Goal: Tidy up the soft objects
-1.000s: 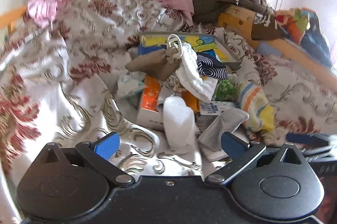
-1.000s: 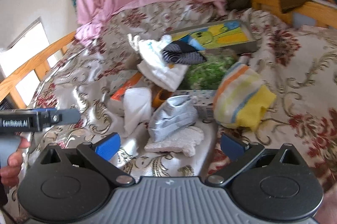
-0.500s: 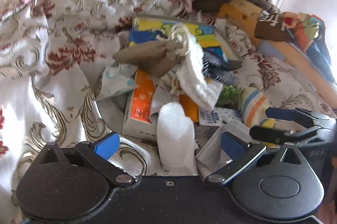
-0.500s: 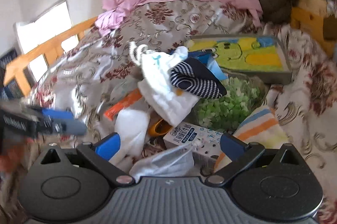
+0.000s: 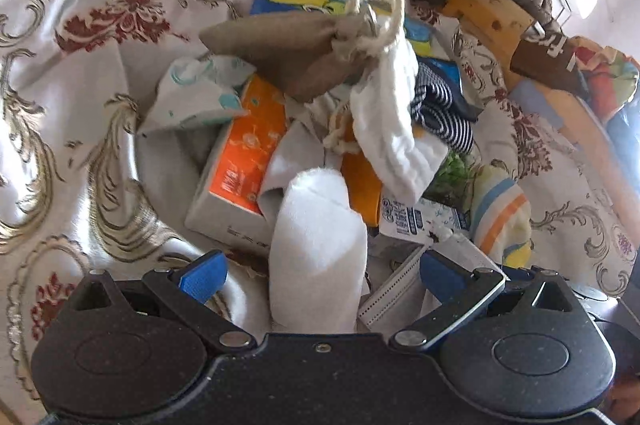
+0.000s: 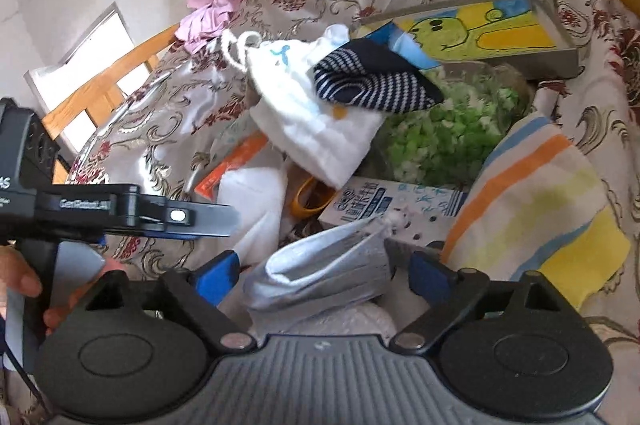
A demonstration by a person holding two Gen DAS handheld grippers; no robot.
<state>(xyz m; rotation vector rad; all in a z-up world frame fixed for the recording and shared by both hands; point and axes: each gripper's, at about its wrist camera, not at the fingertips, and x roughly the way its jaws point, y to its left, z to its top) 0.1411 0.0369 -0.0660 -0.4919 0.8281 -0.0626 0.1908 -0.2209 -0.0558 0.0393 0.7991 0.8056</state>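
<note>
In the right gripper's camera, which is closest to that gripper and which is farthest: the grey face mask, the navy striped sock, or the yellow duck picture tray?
1. Grey pleated face mask: nearest, between the closing jaws of the right gripper, not yet pinched.
2. Navy-and-white striped sock: mid-pile, on the white pouch.
3. Tray with the yellow duck drawing: farthest, back right.

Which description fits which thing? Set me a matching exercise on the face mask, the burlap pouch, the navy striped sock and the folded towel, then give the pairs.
Things:
1. face mask
2. burlap pouch
3. navy striped sock
4. folded towel

Descriptions:
A. lies on top of the white cloth bag
B. tan, neck tied with a pale rope loop
C. banded in orange, blue and yellow
D. pale grey and pleated

Pairs: 1-D, 2-B, 3-A, 4-C.
</note>
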